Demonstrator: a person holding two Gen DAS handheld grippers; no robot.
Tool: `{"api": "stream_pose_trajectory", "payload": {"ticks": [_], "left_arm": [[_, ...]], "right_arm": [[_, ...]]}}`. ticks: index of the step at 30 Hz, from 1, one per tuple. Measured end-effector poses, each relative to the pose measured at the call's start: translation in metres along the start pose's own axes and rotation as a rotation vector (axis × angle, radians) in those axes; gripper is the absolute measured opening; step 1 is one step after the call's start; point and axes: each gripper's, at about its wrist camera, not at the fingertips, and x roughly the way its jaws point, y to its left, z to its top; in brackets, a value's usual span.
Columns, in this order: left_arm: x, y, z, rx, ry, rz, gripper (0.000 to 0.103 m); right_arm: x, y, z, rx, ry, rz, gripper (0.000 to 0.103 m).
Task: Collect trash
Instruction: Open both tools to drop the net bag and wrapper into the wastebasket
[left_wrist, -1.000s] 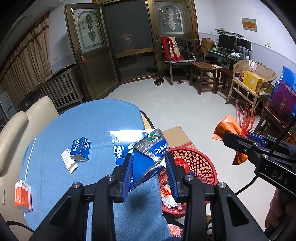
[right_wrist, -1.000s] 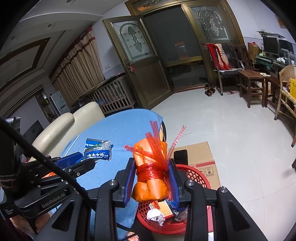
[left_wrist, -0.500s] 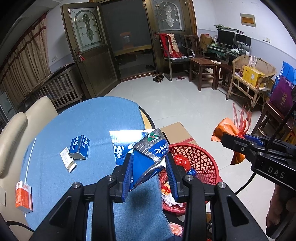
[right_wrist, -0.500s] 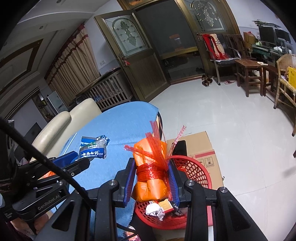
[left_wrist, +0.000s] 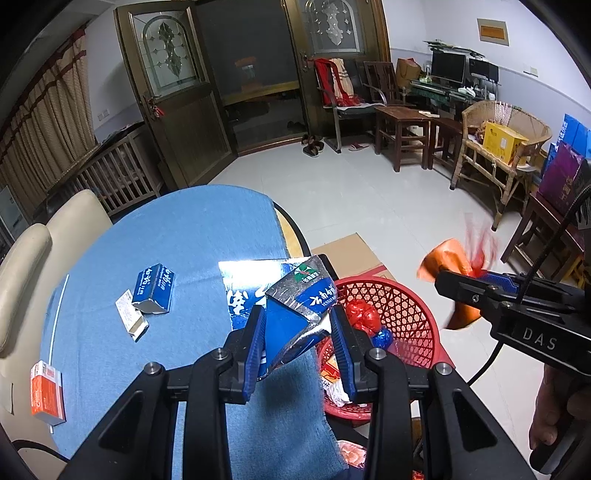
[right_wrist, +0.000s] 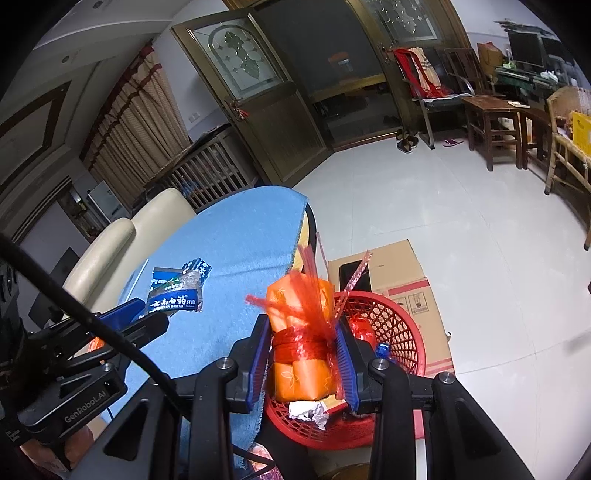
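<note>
Blue cloth is covering the round surface (left_wrist: 166, 236), and beside its edge on the tiled floor the red plastic lattice basket (left_wrist: 406, 314) is already holding several scraps. Left gripper (left_wrist: 299, 332) is clenching a crumpled blue-and-silver toothpaste carton (left_wrist: 295, 314), hovering right at the surface's rim, just short of the basket. Right gripper (right_wrist: 303, 354) is squeezing an orange wrapped bundle tied with red mesh netting (right_wrist: 299, 332), poised over the near rim of the basket. More rubbish is waiting on the cloth: a small blue carton (left_wrist: 153, 288), a white paper slip (left_wrist: 131, 319), an orange-and-white box (left_wrist: 46, 395) and a flat blue-and-silver pack (left_wrist: 255, 280). Risk from here, as I judge it: the left carton is not fully over the opening, so letting go now could drop it onto the cloth or floor; the bundle's loose mesh strands could snag on the gripper's pads.
</note>
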Motion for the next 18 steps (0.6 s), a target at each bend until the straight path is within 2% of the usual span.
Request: {"api": "stream_pose_trajectory", "payload": {"ticks": [9,12,18], "left_arm": [[0.016,-0.003,-0.006,0.005,0.028,-0.033,0.037],[0.025,-0.005,-0.009,0.007,0.043,-0.05,0.037],[0.044,-0.011,-0.016,0.013,0.086,-0.107,0.038]], "right_arm": [[0.014,-0.015,-0.006,0.036,0.02,0.006,0.037],[0.024,-0.023,-0.011,0.063,0.032,0.038,0.037],[0.047,-0.039,-0.022,0.12,0.082,0.046,0.037]]}}
